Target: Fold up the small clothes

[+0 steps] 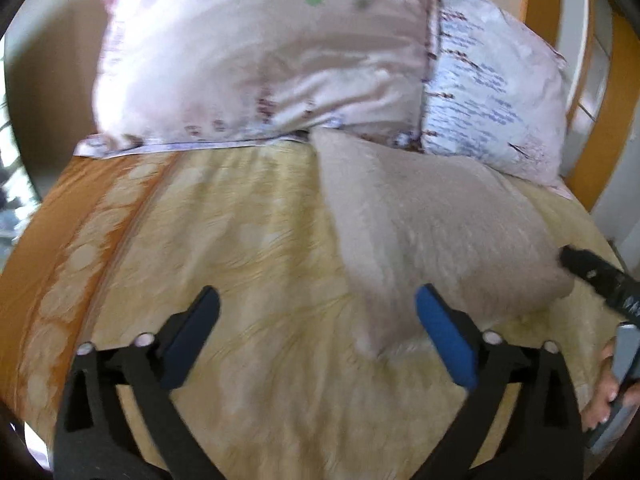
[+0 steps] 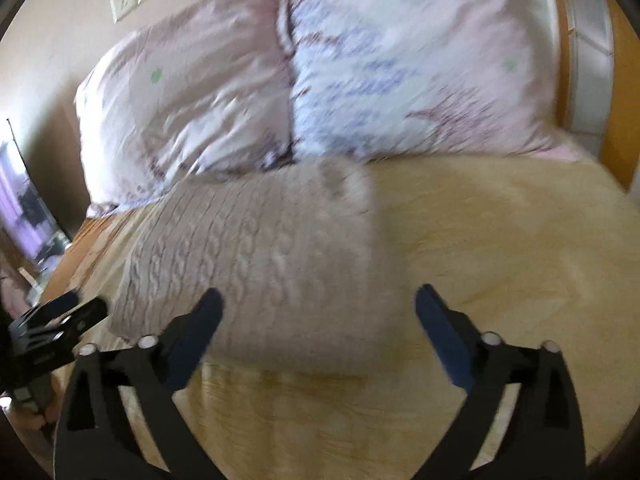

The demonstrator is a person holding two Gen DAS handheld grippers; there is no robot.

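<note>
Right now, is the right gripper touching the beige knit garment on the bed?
Cannot tell. In the right wrist view the right gripper has its jaws wide open with the beige knit garment between them, but motion blur hides whether a finger meets the knit.

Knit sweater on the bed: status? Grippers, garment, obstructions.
Left gripper open, right gripper open, nothing held. Beige knit sweater lies folded on the yellow bedspread, just ahead of both. Pillows behind it; nothing in the way.
</note>
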